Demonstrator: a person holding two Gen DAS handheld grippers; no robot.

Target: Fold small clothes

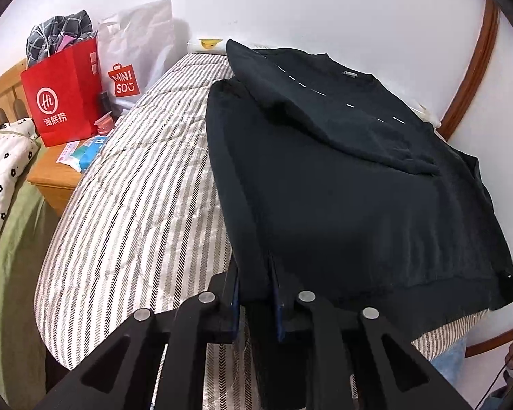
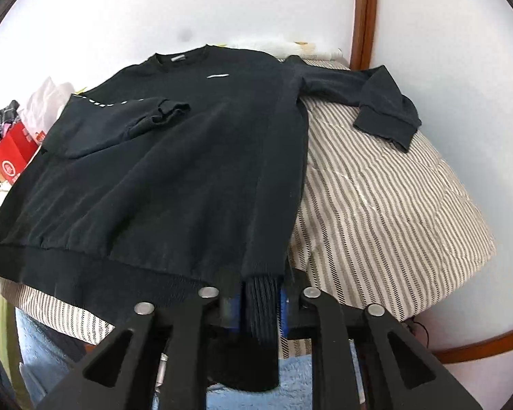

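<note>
You are holding the black sweatshirt [image 2: 174,171] by its bottom hem with both claws: the left claw [image 1: 256,302] is pinching the hem at the left corner, and the right claw [image 2: 260,304] is nipping the ribbed hem at the right corner, jaws narrow around the cloth. The garment is stretching away from you, collar toward the wall [image 2: 256,3], its long axis running straight ahead. 1 sleeve [image 2: 130,119] is lying folded across the chest; the other sleeve [image 2: 376,102] is sprawling out to the right over the striped quilt [image 2: 393,205]. Red bag [image 1: 63,99] and white bag [image 1: 133,51] are standing well to the left.
</note>
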